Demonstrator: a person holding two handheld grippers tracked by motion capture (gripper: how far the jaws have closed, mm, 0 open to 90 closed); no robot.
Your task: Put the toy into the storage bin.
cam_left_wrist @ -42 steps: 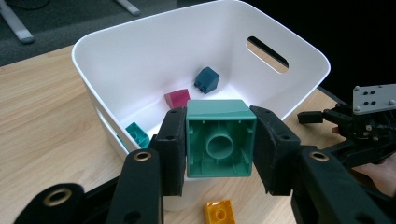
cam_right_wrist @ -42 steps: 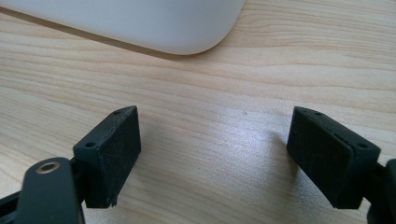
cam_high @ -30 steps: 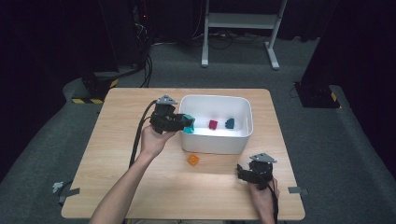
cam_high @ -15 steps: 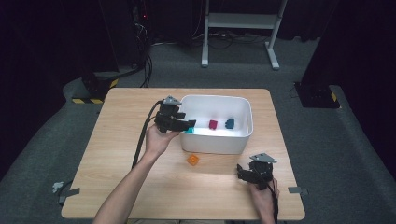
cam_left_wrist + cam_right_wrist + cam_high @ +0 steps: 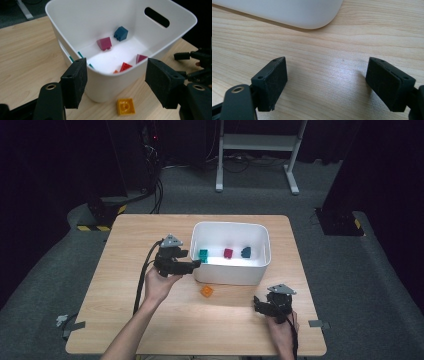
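A white bin [image 5: 257, 270] stands mid-table. Inside it lie a teal brick [image 5: 203, 255], a magenta brick [image 5: 228, 253] and a dark blue brick [image 5: 245, 252]. My left gripper [image 5: 192, 261] hovers just outside the bin's left front corner. Its jaws have just been opening and hold nothing. In the left gripper view the left gripper [image 5: 116, 71] frames the bin's near rim [image 5: 110, 75], with the magenta brick [image 5: 104, 43], the blue brick [image 5: 121, 33] and small red pieces [image 5: 125, 67] beyond. An orange brick [image 5: 206, 291] lies on the table before the bin. My right gripper [image 5: 258, 303] rests open near the front edge.
The wooden table [image 5: 125, 320] has free room to the left and in front of the bin. In the right gripper view the right gripper [image 5: 325, 75] stands over bare wood, and the bin's corner [image 5: 287, 12] lies ahead. The cable [image 5: 142, 280] trails from the left gripper.
The left gripper has let go of the teal brick, which now lies in the bin, and has drawn back out over the rim. The right gripper has kept still.
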